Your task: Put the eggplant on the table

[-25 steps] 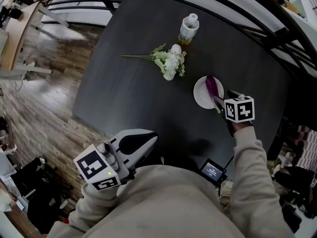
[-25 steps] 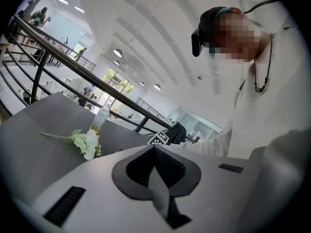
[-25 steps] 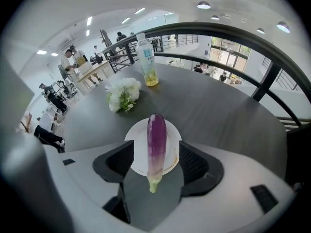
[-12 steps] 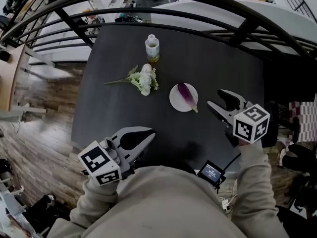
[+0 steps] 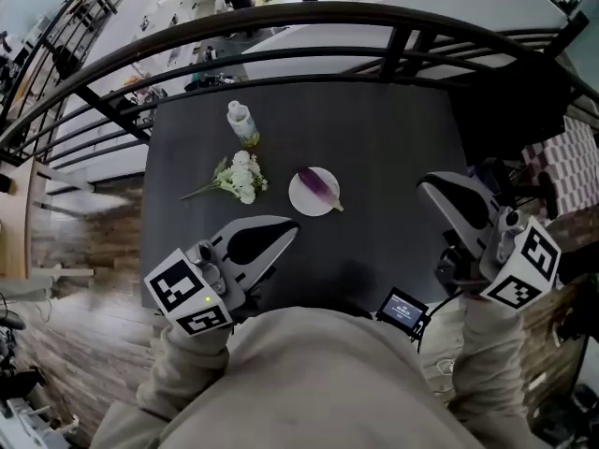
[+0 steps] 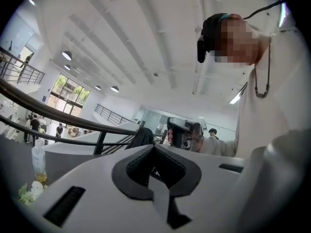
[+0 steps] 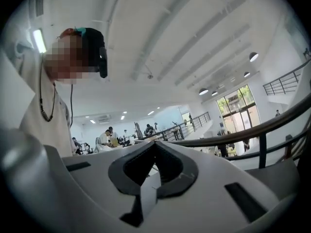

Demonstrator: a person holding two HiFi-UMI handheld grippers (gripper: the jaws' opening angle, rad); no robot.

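Observation:
The purple eggplant (image 5: 321, 185) lies on a small white plate (image 5: 301, 198) in the middle of the dark table (image 5: 393, 138). No gripper touches it. My right gripper (image 5: 426, 183) hangs raised at the right, well clear of the plate. Its jaws have just been closing and meet tip to tip with nothing between them, as the right gripper view (image 7: 155, 143) shows. My left gripper (image 5: 292, 229) is held near my chest, below and left of the plate, shut and empty. In the left gripper view (image 6: 154, 147) its jaws point level across the room.
A small bottle (image 5: 241, 123) stands at the table's far left, with a bunch of white flowers (image 5: 236, 178) lying in front of it. A dark curved railing (image 5: 281, 50) runs behind the table. A small device with a lit screen (image 5: 402, 310) hangs at my waist.
The right gripper drew back from the plate, rose to the right and its jaws went from open to shut. The eggplant stayed on the plate. The left gripper rose a little.

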